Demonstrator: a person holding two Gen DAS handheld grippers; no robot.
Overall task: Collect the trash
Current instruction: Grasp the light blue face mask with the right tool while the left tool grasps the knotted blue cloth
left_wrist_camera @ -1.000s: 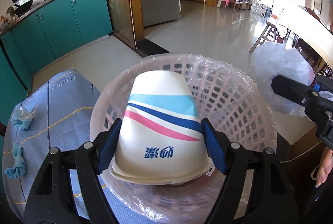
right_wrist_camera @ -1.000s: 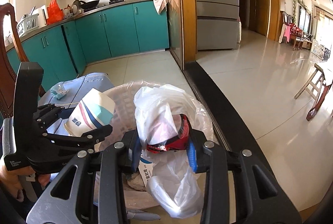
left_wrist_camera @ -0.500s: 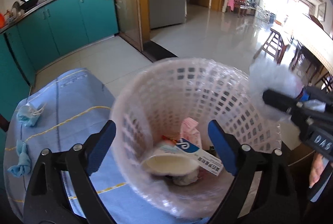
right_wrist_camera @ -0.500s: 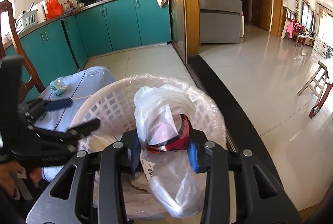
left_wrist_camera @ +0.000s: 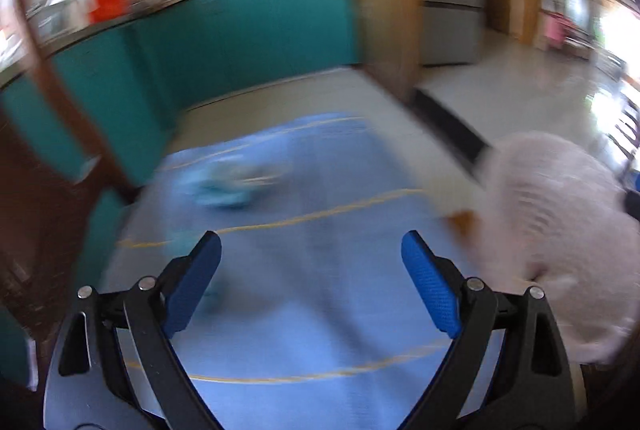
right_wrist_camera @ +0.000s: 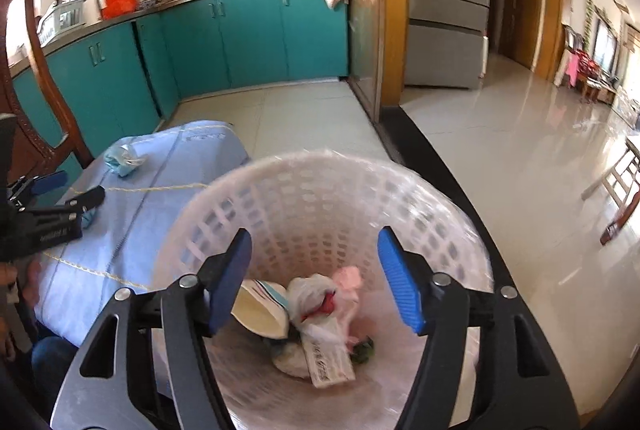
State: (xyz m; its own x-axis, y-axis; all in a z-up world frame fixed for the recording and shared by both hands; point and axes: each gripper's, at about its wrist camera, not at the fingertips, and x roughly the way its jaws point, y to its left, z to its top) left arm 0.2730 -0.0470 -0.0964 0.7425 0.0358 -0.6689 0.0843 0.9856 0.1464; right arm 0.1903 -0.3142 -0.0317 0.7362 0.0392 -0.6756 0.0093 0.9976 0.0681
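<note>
My right gripper (right_wrist_camera: 314, 278) has dropped the bag (right_wrist_camera: 320, 304) into the basket (right_wrist_camera: 328, 190) below; both jaws apart. My left gripper (left_wrist_camera: 311, 286) faces blurred cloth (left_wrist_camera: 320, 310).

White lattice basket (right_wrist_camera: 320, 206); blue cloth (left_wrist_camera: 304, 230), seemingly yellow-lined.

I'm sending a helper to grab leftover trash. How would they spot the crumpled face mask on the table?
Find the table under the light blue cloth with yellow stitched lines, left of the white plastic lattice wastebasket. Near its far end, towards the teal kitchen cabinets, lies the crumpled pale blue face mask. It alone sits there, puffed up, with white showing.
</note>
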